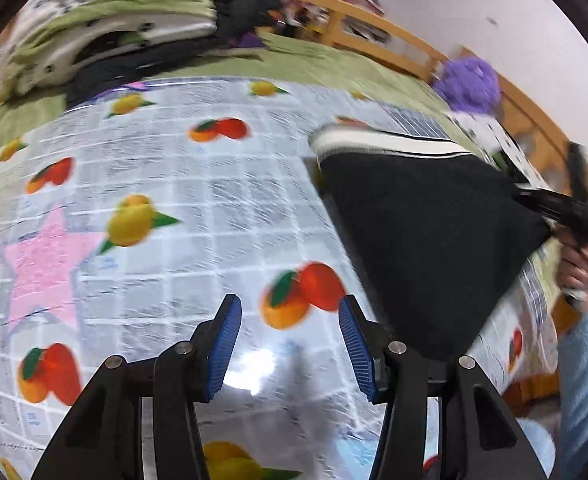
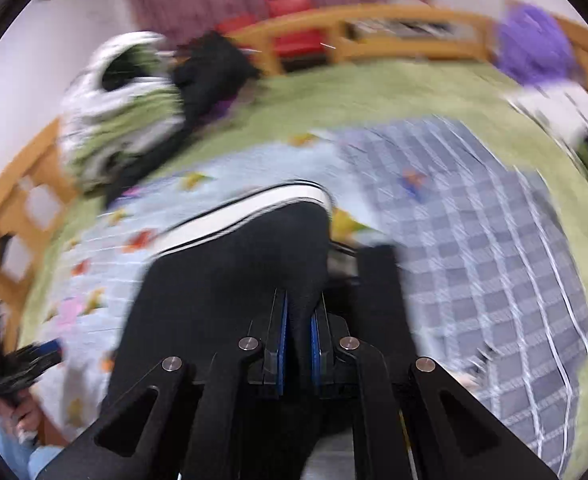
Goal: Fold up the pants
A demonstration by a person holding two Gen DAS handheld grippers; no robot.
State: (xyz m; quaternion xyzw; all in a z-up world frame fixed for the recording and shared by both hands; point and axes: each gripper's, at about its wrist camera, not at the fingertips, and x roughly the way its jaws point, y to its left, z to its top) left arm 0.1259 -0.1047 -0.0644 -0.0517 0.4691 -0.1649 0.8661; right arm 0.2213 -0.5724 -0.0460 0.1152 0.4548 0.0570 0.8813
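While my right gripper (image 2: 298, 332) has its jaws pinched tight on a bunched fold of the black pants (image 1: 425, 240), my left gripper (image 1: 290, 340) hangs with jaws wide and holding nothing over the fruit-print sheet (image 1: 154, 184) on the bed. From the left wrist view the pants lie ahead and to the right, stretched taut from the white striped waistband (image 1: 377, 142) resting on the sheet to the lifted end in the right jaws. That long axis runs across my left jaws, so I judge the left gripper must reach right to take a free edge.
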